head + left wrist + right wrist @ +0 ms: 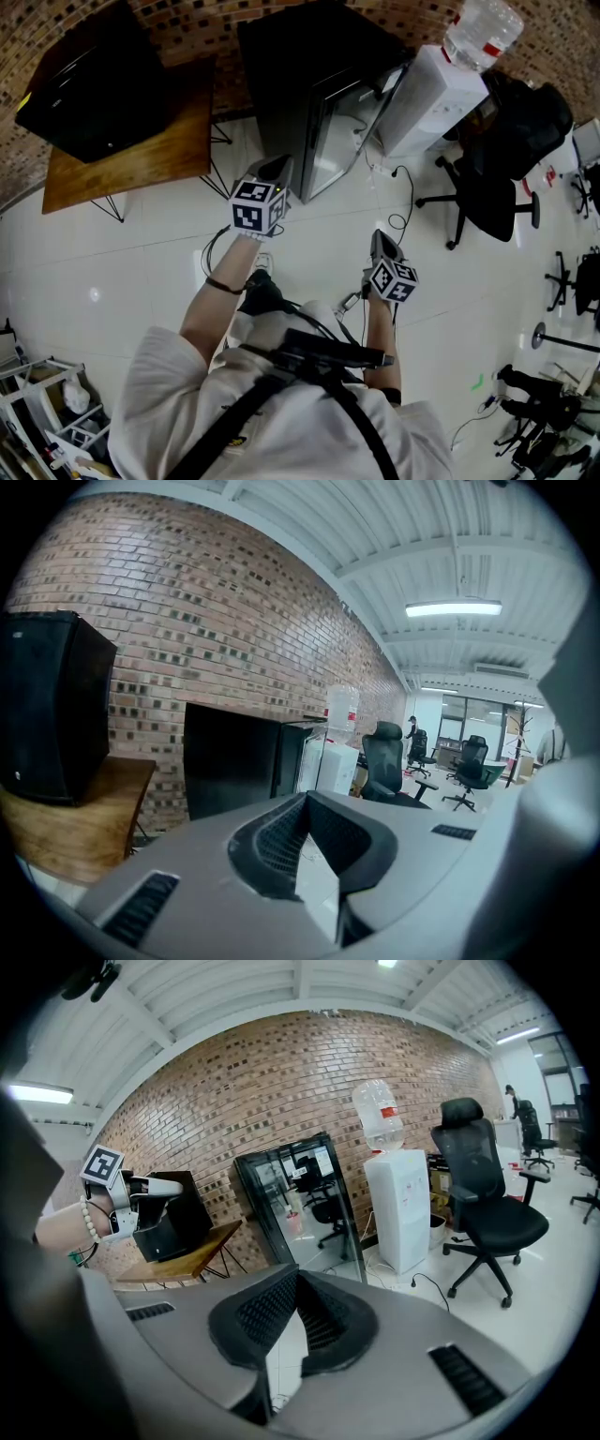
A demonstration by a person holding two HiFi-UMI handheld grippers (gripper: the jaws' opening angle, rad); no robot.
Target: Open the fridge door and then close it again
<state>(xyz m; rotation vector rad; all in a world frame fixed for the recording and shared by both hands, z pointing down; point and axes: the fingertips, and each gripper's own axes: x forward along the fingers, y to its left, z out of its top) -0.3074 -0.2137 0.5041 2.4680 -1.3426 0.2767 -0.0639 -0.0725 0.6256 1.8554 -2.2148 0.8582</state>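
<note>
Both my grippers are clamped shut with nothing in them. The left gripper [278, 169] is held a bit further forward than the right gripper [379, 239]. The fridge [314, 84] is straight ahead of both, and neither one's touching it. It stands at the far edge of the floor [141, 272] against the brick wall [206, 19], and its glass door [330, 141] looks closed and faces me. There's a wooden desk [131, 141] on its left and a water dispenser [431, 94] just beside it on the right.
</note>
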